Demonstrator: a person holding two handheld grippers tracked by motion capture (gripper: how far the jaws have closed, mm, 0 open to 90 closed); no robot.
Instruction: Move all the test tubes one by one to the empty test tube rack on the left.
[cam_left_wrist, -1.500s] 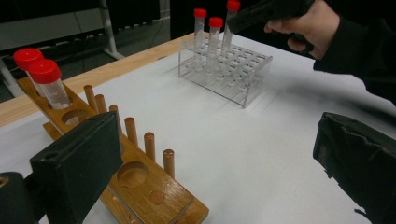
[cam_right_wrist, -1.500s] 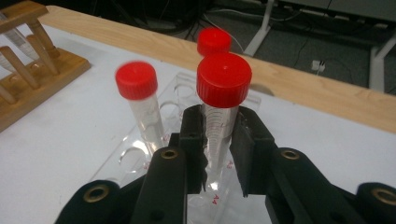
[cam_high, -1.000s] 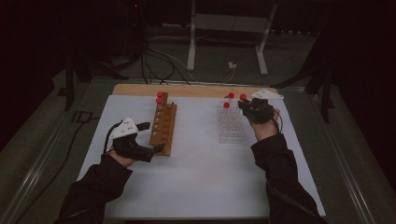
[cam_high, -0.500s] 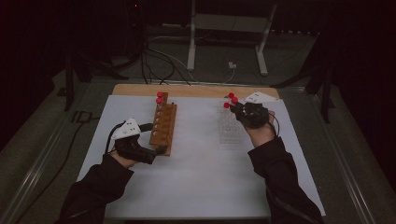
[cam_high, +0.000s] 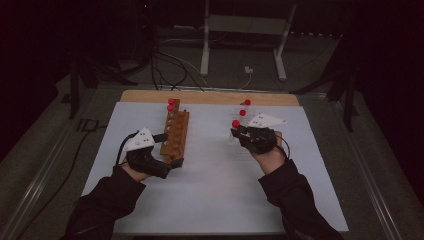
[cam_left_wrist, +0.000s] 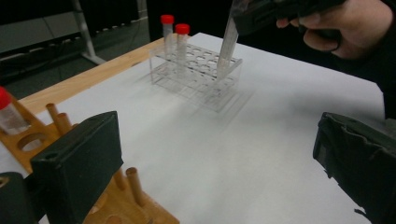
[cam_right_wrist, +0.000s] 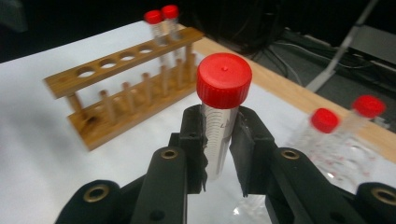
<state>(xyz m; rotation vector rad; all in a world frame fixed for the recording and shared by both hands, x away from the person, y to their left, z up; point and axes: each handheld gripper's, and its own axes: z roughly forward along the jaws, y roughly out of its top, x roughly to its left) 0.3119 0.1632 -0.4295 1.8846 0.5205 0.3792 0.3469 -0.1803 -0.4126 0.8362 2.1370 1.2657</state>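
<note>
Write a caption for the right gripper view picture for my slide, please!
Right claw pinching a red-capped tube above the white table, wooden rack behind.

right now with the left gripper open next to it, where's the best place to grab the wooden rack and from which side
Probably the wooden rack's near end, from the person's side, where the open left gripper already sits. The rack is long and narrow, running away from the person, so the jaws can span its short width. The two red-capped tubes stand at the far end, so a near-end grip stays clear of them.
</note>
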